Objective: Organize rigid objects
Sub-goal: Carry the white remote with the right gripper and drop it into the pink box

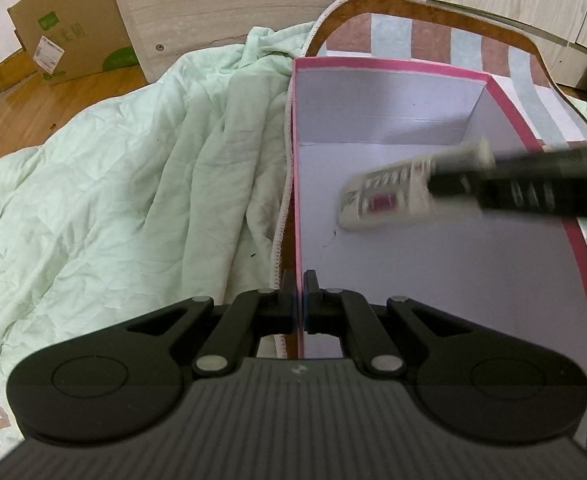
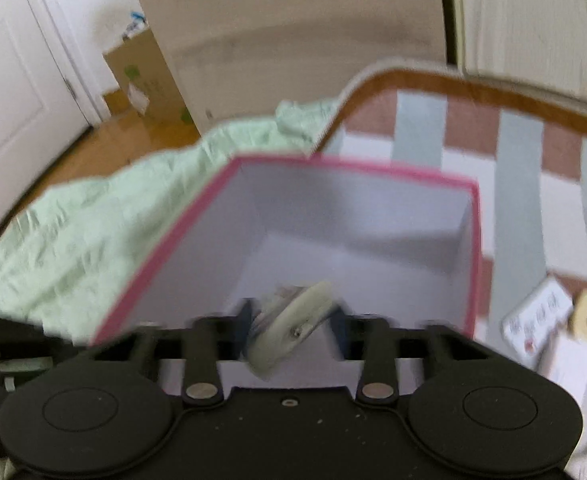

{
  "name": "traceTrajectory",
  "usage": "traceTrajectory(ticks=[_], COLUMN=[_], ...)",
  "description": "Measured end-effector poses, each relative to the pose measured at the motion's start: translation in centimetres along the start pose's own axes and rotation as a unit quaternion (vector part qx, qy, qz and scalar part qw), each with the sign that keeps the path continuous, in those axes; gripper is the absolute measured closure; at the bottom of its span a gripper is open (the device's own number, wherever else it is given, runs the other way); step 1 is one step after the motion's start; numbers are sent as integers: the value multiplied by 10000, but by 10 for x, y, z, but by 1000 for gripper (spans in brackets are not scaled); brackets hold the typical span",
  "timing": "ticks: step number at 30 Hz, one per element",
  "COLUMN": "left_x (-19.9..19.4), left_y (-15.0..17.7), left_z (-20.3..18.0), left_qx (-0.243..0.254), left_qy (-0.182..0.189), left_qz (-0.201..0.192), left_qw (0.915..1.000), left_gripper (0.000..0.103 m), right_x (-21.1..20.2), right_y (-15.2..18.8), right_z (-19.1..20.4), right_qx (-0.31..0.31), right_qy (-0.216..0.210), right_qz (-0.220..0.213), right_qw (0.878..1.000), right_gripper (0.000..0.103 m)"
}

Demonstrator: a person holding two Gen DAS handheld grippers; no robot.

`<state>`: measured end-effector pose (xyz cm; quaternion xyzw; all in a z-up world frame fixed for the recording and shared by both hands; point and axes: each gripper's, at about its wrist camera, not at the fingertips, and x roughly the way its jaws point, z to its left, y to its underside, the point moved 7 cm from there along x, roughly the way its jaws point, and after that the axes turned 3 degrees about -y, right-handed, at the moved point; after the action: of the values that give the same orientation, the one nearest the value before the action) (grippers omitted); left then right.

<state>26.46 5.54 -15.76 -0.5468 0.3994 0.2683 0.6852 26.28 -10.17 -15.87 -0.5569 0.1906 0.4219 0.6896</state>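
An open box with a pink rim [image 1: 397,65] and white inside lies on the bed; it also shows in the right wrist view [image 2: 357,168]. My left gripper [image 1: 298,292] is shut on the box's left wall near its front corner. My right gripper [image 2: 293,322] is shut on a whitish remote control [image 2: 289,332] and holds it tilted over the box's inside. In the left wrist view the remote control [image 1: 389,196] shows blurred above the box floor, with my right gripper [image 1: 449,178] reaching in from the right.
A rumpled pale green quilt [image 1: 125,168] lies left of the box. A checked blanket with a brown border [image 2: 493,140] lies under and behind it. Small cards [image 2: 537,320] lie to the right. A cardboard carton [image 1: 73,28] stands on the wood floor.
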Motion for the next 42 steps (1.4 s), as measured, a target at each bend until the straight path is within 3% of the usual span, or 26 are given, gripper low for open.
traceTrajectory(ticks=[7, 12, 22, 25, 27, 30, 35, 38, 42], left_x=[-1, -1, 0, 0, 0, -1, -2, -1, -1], left_y=[1, 0, 0, 0, 0, 1, 1, 1, 1], left_z=[-2, 0, 2, 2, 1, 0, 0, 0, -1], left_qx=[52, -40, -82, -141, -142, -135, -137, -109, -108], left_qy=[-43, 49, 86, 114, 98, 71, 80, 54, 56], left_qz=[-25, 7, 29, 54, 36, 27, 27, 25, 24], left_qw=[10000, 10000, 9999, 9998, 9998, 9999, 9999, 9999, 9999], left_gripper=[101, 101, 101, 101, 101, 101, 101, 101, 101], right_x=[13, 26, 38, 41, 37, 32, 39, 40, 41], right_y=[28, 51, 71, 77, 73, 69, 76, 79, 78], right_z=[6, 8, 18, 26, 27, 26, 12, 7, 9], right_qx=[642, 1862, 2595, 2262, 2020, 1562, 1875, 2098, 1970], right_qy=[-322, -906, -1350, -1311, -1169, -968, -861, -690, -604], right_qz=[781, 1399, 1660, 1771, 1645, 1523, 1811, 1905, 1896], right_qw=[9944, 9683, 9417, 9488, 9584, 9711, 9616, 9565, 9600], right_gripper=[82, 83, 83, 77, 60, 60, 79, 80, 76])
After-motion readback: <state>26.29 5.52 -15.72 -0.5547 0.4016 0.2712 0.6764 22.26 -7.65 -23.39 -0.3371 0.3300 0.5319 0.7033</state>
